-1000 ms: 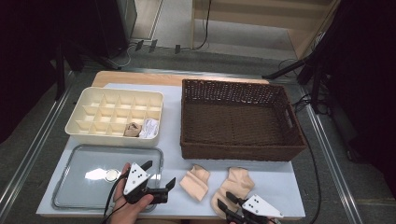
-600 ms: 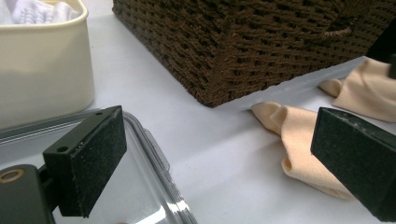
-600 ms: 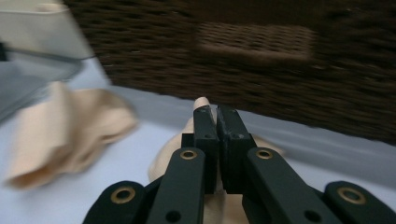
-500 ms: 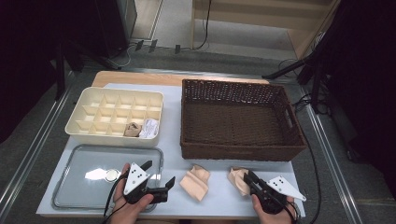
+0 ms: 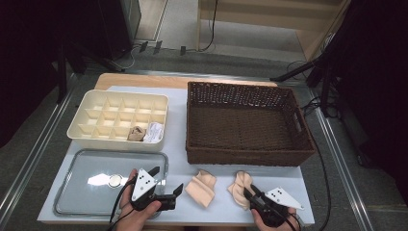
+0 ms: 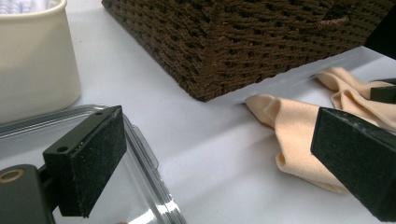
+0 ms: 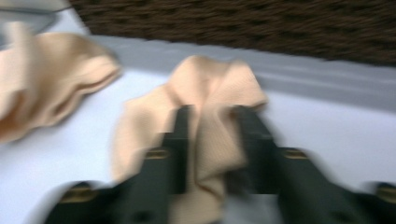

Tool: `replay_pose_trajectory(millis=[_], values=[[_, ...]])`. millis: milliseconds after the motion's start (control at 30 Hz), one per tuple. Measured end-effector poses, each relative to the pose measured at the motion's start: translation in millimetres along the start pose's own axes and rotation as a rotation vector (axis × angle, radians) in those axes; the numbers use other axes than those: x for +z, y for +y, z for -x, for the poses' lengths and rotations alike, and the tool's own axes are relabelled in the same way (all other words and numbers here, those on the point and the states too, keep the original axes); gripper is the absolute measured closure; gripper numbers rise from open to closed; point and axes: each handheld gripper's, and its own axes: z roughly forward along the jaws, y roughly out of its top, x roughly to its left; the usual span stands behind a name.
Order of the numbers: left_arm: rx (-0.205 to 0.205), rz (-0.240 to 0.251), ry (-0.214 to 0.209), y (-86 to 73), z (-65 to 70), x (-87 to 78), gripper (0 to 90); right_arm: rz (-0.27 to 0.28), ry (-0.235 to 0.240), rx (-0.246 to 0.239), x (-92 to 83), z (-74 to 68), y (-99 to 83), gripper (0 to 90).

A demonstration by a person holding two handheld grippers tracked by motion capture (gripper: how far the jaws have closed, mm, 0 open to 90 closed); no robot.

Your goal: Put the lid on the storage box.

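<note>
A: Right gripper view is showing the right gripper (image 7: 210, 121) with its jaws closing in on a bunched fold of the right-hand beige cloth (image 7: 205, 93); the picture is blurred, yet fabric is sitting between them.

B: And on the table?

A: That cloth (image 5: 239, 186) is lying near the front edge, just in front of the wicker basket (image 5: 245, 149), with a second beige cloth (image 5: 202, 188) beside it.

B: The other tongs?

A: The left gripper (image 5: 166, 180) is hovering by the clear tray (image 5: 72, 161), jaws spread wide, gripping nothing
</note>
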Motion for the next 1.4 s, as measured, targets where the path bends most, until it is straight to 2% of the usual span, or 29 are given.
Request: replay_pose_trajectory(millis=[100, 200, 267, 367, 467, 533, 600, 633, 667, 733, 833, 933, 1033, 1100, 1167, 1200, 1233, 1333, 1400], values=[[-0.001, 0.003, -0.001, 0.3, 0.2, 0.4, 3.9, -0.003, -0.013, -0.013, -2.9, -3.9, 3.2, 85.1], [-0.002, 0.005, -0.002, 0.4, -0.1, 0.1, 3.9, 0.044, -0.044, 0.002, -11.0, 2.9, 10.0, 85.6], [-0.005, 0.005, -0.005, 0.5, -0.7, -0.2, 4.0, 0.077, -0.080, 0.029, -18.7, 15.5, 13.8, 85.7], [-0.019, 0.010, -0.014, 0.5, -0.5, 0.3, 6.4, 0.096, -0.139, 0.089, -29.7, 39.5, 13.6, 85.7], [-0.039, 0.006, -0.048, 0.8, 0.4, 0.8, 6.9, 0.089, -0.177, 0.138, -35.5, 59.6, 9.8, 85.5], [-0.041, 0.003, -0.053, 0.5, 2.3, 1.6, 8.1, 0.088, -0.192, 0.155, -36.0, 68.0, 7.1, 82.3], [-0.036, -0.005, -0.033, 0.4, 4.9, 2.1, 13.9, 0.123, -0.208, 0.159, -37.7, 71.4, 6.3, 69.5], [-0.043, -0.008, -0.038, 0.1, 5.8, 2.2, 14.5, 0.149, -0.201, 0.161, -39.4, 70.8, 7.5, 60.8], [-0.048, -0.013, -0.042, -0.3, 6.5, 2.4, 14.5, 0.171, -0.204, 0.155, -41.4, 69.2, 9.2, 56.1], [-0.050, -0.039, -0.051, -2.1, 8.2, 3.8, 15.4, 0.195, -0.217, 0.142, -45.1, 64.5, 12.5, 55.7], [-0.040, -0.083, -0.084, -5.2, 10.9, 6.7, 19.0, 0.217, -0.179, 0.124, -48.3, 49.5, 17.6, 55.8], [-0.038, -0.098, -0.108, -6.4, 14.9, 7.9, 28.0, 0.166, -0.106, 0.078, -41.3, 29.4, 17.2, 52.7], [-0.034, -0.106, -0.134, -7.2, 17.6, 8.5, 35.7, 0.091, -0.034, 0.062, -29.3, 17.8, 10.1, 51.4], [-0.046, -0.111, -0.142, -7.7, 18.0, 9.4, 39.5, 0.037, -0.029, 0.040, -20.8, 13.3, 4.0, 56.4], [-0.052, -0.126, -0.151, -8.5, 18.6, 11.4, 43.6, -0.018, -0.035, 0.021, -17.1, 11.8, 2.5, 78.1], [-0.048, -0.132, -0.156, -9.0, 19.0, 12.4, 45.1, -0.033, -0.036, 0.018, -17.2, 12.1, 3.2, 84.7], [-0.054, -0.141, -0.167, -9.3, 19.9, 13.4, 46.6, -0.032, -0.041, 0.016, -18.4, 12.6, 4.9, 87.2], [-0.079, -0.167, -0.226, -9.2, 19.9, 16.3, 52.1, 0.047, -0.081, 0.038, -29.0, 20.0, 13.2, 87.9], [-0.076, -0.167, -0.253, -9.6, 20.6, 17.5, 53.5, 0.105, -0.122, 0.062, -36.1, 31.0, 16.6, 87.8]])
